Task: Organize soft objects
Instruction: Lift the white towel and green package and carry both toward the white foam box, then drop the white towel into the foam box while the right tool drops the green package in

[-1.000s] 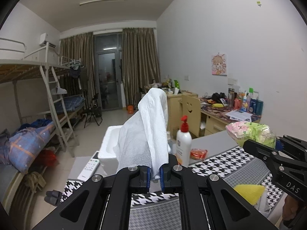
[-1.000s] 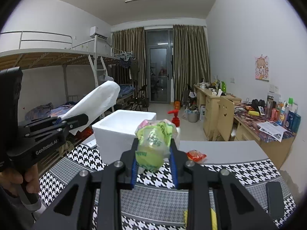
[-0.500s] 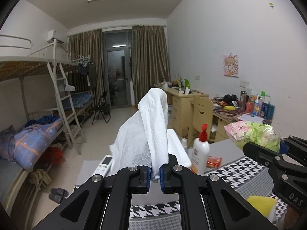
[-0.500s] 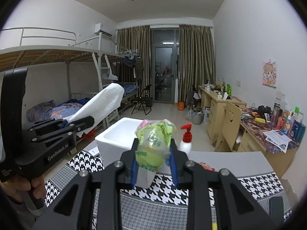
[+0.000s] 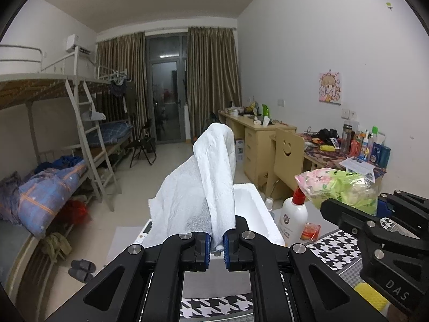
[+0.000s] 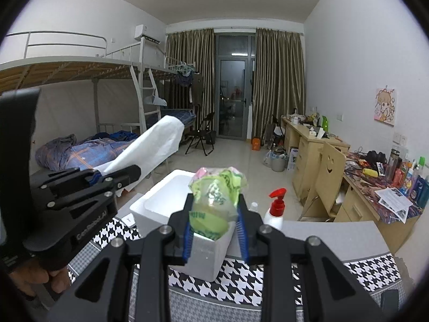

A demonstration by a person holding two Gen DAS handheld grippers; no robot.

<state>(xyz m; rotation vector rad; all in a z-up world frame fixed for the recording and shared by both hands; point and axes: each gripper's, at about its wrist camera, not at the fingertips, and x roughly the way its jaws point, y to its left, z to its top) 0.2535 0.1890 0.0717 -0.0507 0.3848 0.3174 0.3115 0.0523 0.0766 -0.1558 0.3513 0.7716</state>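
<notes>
L gripper (image 5: 216, 241) clamps a white cloth (image 5: 206, 187); R gripper (image 6: 214, 230) pinches a green packet (image 6: 214, 201). Foam box (image 6: 158, 204) sits centre frame w/ pump bottle (image 6: 276, 209) just right of it.

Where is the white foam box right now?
The white foam box sits on the houndstooth table just ahead of both grippers, with the red-pump lotion bottle to its right.

A white pump bottle (image 6: 276, 210) with a red top stands on the grey table (image 6: 327, 237), right of the foam box (image 5: 257, 216). Bunk beds (image 6: 80, 80) line the left wall, desks (image 6: 308, 145) the right.
</notes>
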